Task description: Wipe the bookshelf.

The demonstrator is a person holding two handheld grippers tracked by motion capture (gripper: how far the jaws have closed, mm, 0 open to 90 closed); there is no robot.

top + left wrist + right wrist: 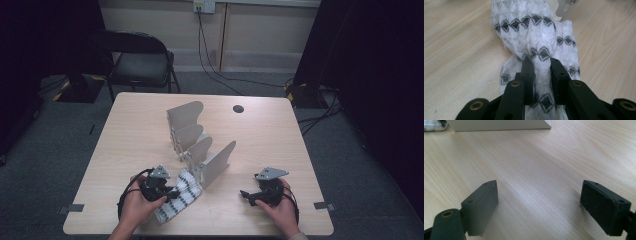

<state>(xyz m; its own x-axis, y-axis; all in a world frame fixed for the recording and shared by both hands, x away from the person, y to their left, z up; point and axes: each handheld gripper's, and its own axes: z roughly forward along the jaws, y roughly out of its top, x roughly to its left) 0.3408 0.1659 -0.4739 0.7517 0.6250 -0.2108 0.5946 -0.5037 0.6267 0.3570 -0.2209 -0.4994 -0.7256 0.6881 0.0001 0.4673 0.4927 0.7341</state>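
Pinched between the left gripper (539, 65) fingers (527, 68) in its own view is a fold of the white, black-diamond cloth (534, 30) on the table (454, 50). From above, that cloth (181, 197) lies near the front edge, touching the rack (200, 150). Right gripper (539, 202) jaws gape wide over bare wood, holding nothing.

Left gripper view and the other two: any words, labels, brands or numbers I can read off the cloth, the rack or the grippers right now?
None can be read.
Knitted cloth: a black diamond pattern on white, no lettering or tag.
White divider rack: plain panels, no print.
Left gripper, shut on the cloth, and right gripper, jaws open: bare black, no markings.
Wall socket: too small to read.
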